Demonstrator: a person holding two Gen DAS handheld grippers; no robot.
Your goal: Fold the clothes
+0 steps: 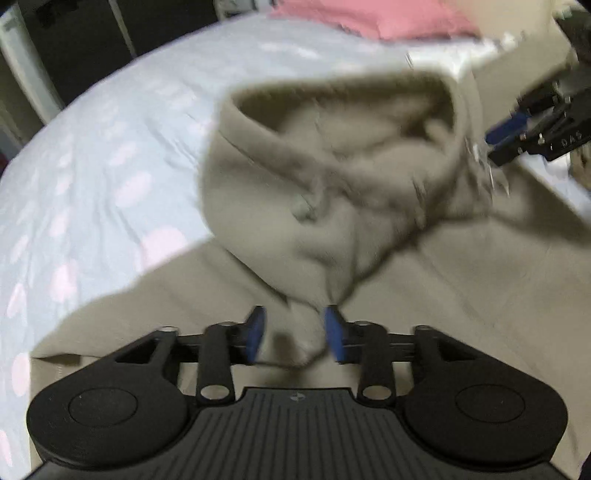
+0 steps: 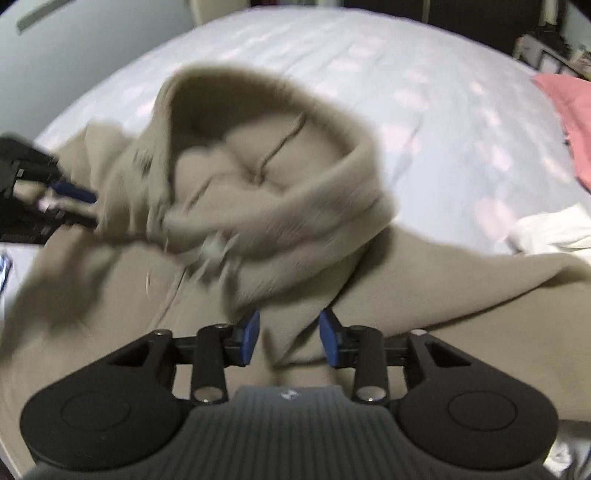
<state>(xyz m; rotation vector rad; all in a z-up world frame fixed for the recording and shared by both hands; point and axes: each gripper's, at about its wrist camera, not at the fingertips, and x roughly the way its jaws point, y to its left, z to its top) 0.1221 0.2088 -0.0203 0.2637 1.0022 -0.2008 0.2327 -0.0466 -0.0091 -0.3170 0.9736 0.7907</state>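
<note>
A beige hoodie lies on a bed, its hood lifted and blurred by motion. My left gripper holds a fold of the hood's base between its blue pads. In the right wrist view the same hoodie fills the middle, hood opening facing the camera. My right gripper pinches the hood fabric on the other side. The right gripper also shows in the left wrist view at the hood's right edge. The left gripper shows in the right wrist view at the hood's left edge.
The bed sheet is pale blue with pink spots. A pink cloth lies at the bed's far side; it also shows in the right wrist view. A white garment lies at the right.
</note>
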